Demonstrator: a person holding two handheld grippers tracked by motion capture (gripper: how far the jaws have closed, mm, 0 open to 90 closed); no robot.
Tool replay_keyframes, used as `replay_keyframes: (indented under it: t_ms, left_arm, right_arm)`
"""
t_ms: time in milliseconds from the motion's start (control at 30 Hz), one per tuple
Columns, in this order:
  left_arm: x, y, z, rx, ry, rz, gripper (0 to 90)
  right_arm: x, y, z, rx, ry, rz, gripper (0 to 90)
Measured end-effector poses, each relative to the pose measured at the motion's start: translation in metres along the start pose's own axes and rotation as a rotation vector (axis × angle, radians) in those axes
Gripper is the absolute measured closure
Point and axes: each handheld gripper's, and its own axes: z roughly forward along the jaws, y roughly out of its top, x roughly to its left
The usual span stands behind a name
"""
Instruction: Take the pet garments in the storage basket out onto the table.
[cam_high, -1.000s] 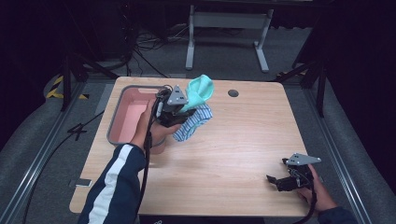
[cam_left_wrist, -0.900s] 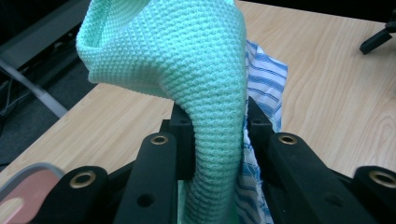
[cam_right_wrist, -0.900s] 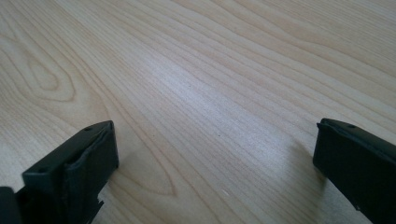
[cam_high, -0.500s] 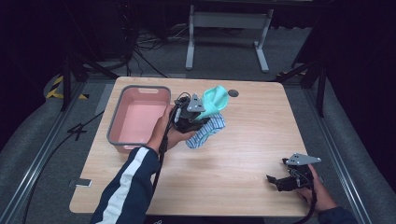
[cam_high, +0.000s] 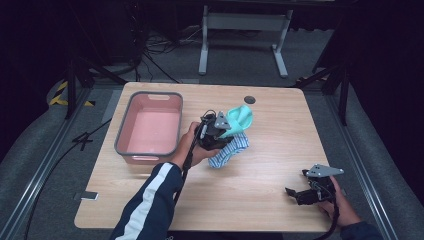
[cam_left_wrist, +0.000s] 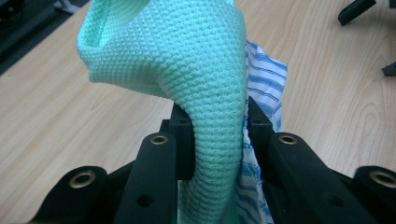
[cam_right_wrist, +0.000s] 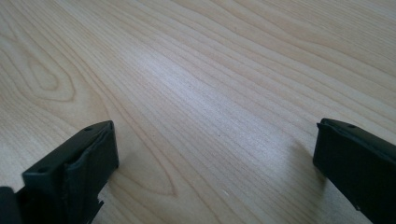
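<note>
Nearest the person, the right gripper (cam_high: 304, 192) rests low over the wooden table (cam_high: 270, 165), jaws spread wide with nothing between them. Mid-table, the left gripper (cam_left_wrist: 215, 126) clamps a mint knitted cloth (cam_left_wrist: 187, 56) together with a blue-striped cloth (cam_left_wrist: 264, 84). Just left of them, the pink tub (cam_high: 150, 125) holds nothing visible.

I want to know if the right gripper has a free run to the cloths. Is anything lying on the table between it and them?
Nothing visible. Bare table separates the open right gripper from the cloths, which the left gripper clamps beside the pink bin.
</note>
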Motion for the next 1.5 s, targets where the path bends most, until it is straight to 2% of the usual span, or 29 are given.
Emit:
replay_keyframes:
  t_ms: [500, 633, 700, 800, 1067, 1167, 1300, 1400, 1500]
  left_arm:
    - [0.001, -0.022, 0.033, 0.059, -0.025, -0.053, 71.7]
    - [0.0, -0.025, 0.039, 0.064, -0.028, -0.062, 71.3]
    - [-0.002, -0.03, 0.048, 0.076, -0.031, -0.069, 70.9]
    - [-0.004, -0.032, 0.052, 0.084, -0.041, -0.073, 70.8]
    - [-0.008, -0.038, 0.064, 0.111, -0.028, -0.08, 69.6]
    - [-0.009, -0.04, 0.068, 0.123, -0.036, -0.076, 68.3]
    - [-0.009, -0.041, 0.069, 0.123, -0.023, -0.093, 62.1]
    - [-0.008, -0.041, 0.068, 0.131, -0.003, -0.1, 49.3]
    - [-0.008, -0.041, 0.066, 0.131, 0.001, -0.108, 42.6]
  right_arm:
    - [0.0, 0.0, 0.0, 0.0, 0.0, 0.0, 0.5]
    - [0.0, 0.0, 0.0, 0.0, 0.0, 0.0, 0.4]
    - [0.0, 0.0, 0.0, 0.0, 0.0, 0.0, 0.5]
    - [0.0, 0.0, 0.0, 0.0, 0.0, 0.0, 0.4]
    - [0.0, 0.0, 0.0, 0.0, 0.0, 0.0, 0.4]
    - [0.0, 0.0, 0.0, 0.0, 0.0, 0.0, 0.4]
    - [0.0, 0.0, 0.0, 0.0, 0.0, 0.001, 0.4]
    - [0.0, 0.0, 0.0, 0.0, 0.0, 0.0, 0.5]
    - [0.0, 0.0, 0.0, 0.0, 0.0, 0.0, 0.5]
